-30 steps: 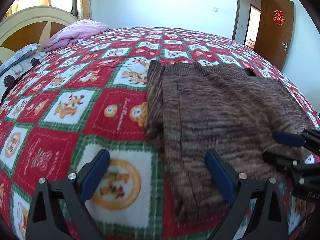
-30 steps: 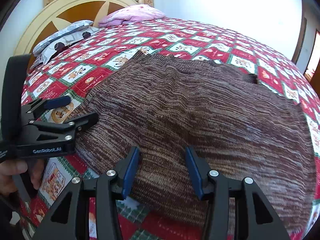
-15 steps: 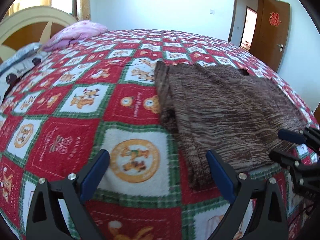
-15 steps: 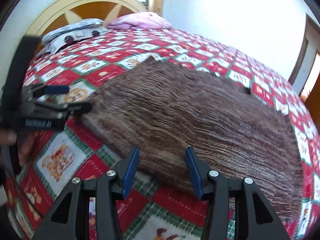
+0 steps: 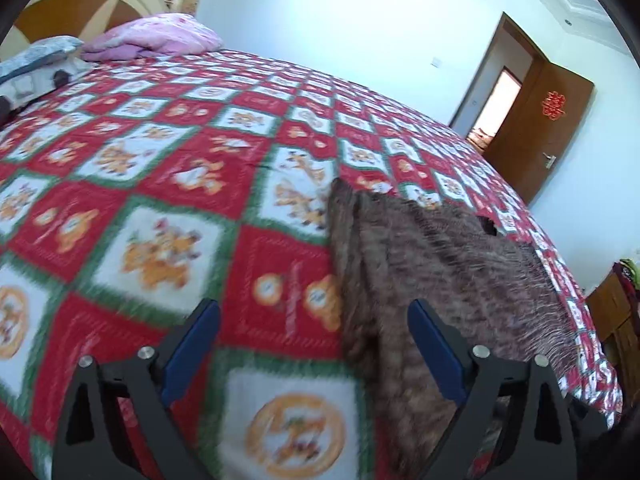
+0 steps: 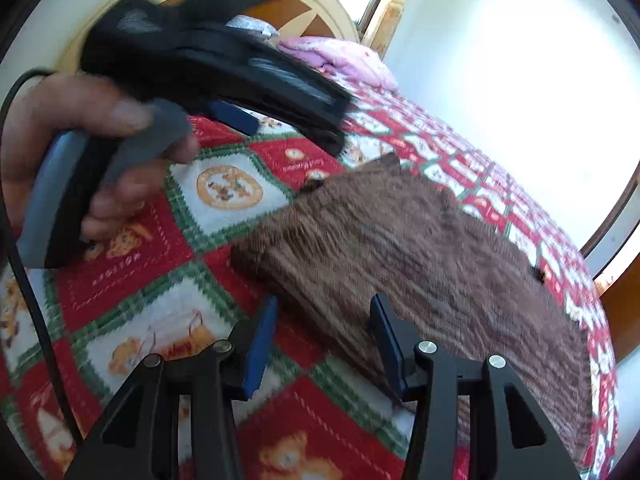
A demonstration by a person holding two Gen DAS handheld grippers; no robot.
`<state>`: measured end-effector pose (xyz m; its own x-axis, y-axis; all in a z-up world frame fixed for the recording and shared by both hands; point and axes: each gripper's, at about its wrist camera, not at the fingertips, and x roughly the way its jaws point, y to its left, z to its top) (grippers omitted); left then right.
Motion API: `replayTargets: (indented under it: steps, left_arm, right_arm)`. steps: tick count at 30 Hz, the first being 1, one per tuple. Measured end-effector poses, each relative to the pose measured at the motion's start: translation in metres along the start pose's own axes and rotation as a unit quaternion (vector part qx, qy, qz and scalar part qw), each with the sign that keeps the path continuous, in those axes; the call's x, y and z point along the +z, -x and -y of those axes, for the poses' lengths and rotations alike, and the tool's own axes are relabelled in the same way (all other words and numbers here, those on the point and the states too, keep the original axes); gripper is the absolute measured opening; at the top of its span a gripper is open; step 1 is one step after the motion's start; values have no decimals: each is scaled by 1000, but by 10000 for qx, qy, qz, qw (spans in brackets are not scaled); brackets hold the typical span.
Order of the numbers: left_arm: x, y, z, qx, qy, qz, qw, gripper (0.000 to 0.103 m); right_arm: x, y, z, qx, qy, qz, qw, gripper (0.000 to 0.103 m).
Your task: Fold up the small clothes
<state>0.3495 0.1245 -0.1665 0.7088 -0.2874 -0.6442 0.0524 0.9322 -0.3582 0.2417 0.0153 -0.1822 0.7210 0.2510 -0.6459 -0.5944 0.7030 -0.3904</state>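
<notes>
A brown knitted garment [image 5: 440, 264] lies folded flat on the red, green and white patterned bedspread [image 5: 168, 184]; it also shows in the right wrist view [image 6: 420, 252]. My left gripper [image 5: 314, 344] is open and empty, raised above the garment's left near edge. My right gripper [image 6: 324, 340] is open and empty, raised above the garment's near edge. The left gripper's body and the hand holding it [image 6: 104, 152] fill the upper left of the right wrist view.
A pink pillow [image 5: 156, 36] and a grey patterned pillow [image 5: 36, 60] lie by the wooden headboard [image 5: 80, 8]. An open brown door [image 5: 536, 128] stands at the far right. A wooden cabinet [image 5: 612, 320] stands beside the bed.
Both grippers have pulled back and lifted away from the garment, staying open. The left gripper now appears much higher and closer in the right wrist view.
</notes>
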Motion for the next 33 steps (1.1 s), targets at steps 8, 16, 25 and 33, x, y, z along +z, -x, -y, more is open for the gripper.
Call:
replayTargets:
  steps: [8,16,25,33]
  left_arm:
    - [23,-51,30,-600,-451,-574,9955,75]
    - [29,-68,18,-870,-99,-691,9938,46]
    - [27,-70,-1,-1305,465,-678,9880,12]
    - [27,-72,-8,-1489,652,-676,9844,12]
  right_arm:
    - [12,-20,3,1,-237,-40,9997,49]
    - [12,-22,1,-76,-299,35,9995,49]
    - [13,-22,2,152,-461,117,9988,29]
    - [6,-18,17,362,-912,211,9949,9]
